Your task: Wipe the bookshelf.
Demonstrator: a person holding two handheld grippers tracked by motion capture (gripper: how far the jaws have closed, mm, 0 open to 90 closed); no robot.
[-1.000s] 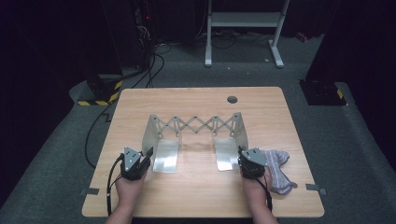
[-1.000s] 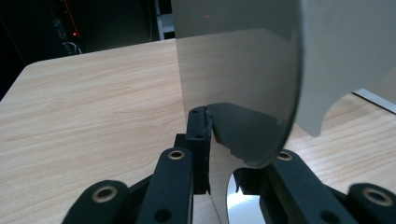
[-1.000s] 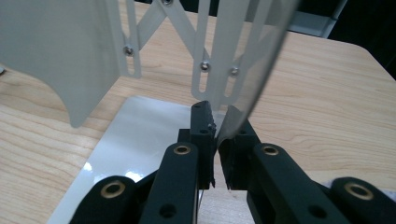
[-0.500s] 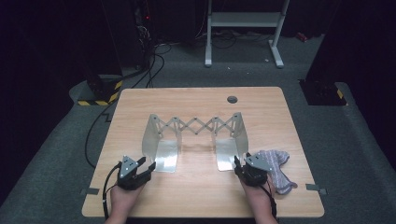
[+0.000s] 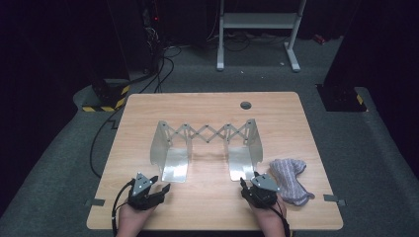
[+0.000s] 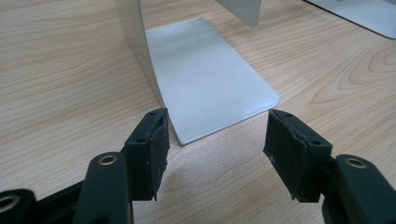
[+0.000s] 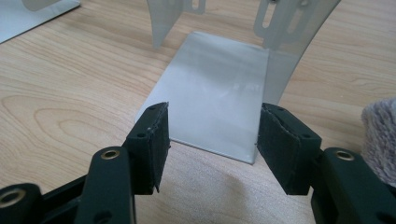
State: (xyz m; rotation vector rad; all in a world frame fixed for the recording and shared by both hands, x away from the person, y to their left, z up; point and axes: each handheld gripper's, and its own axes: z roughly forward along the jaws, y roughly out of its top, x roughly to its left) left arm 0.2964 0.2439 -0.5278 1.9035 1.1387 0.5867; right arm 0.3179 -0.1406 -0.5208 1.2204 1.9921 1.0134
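Note:
A metal extending rack (image 5: 206,133) stands mid-table, with a scissor lattice joining two upright ends. Each end has a flat foot plate: the left plate (image 5: 176,165) (image 6: 210,79) and the right plate (image 5: 242,165) (image 7: 219,93). My left gripper (image 5: 159,190) (image 6: 217,135) is just short of the left plate's front edge. My right gripper (image 5: 248,186) (image 7: 212,126) sits just short of the right plate's front edge. Both sets of jaws have just been opening and stand open, with only bare wood and plate edge between them.
A grey-purple knitted cloth (image 5: 290,180) (image 7: 380,140) lies crumpled right of my right gripper. The wooden table (image 5: 207,111) has a round cable hole (image 5: 245,105) at the back. Cables and a white stand are on the floor beyond.
Both grippers have drawn back from the foot plates toward the table's front edge and sunk a little. Their jaws went from shut to open. The rack has not moved.

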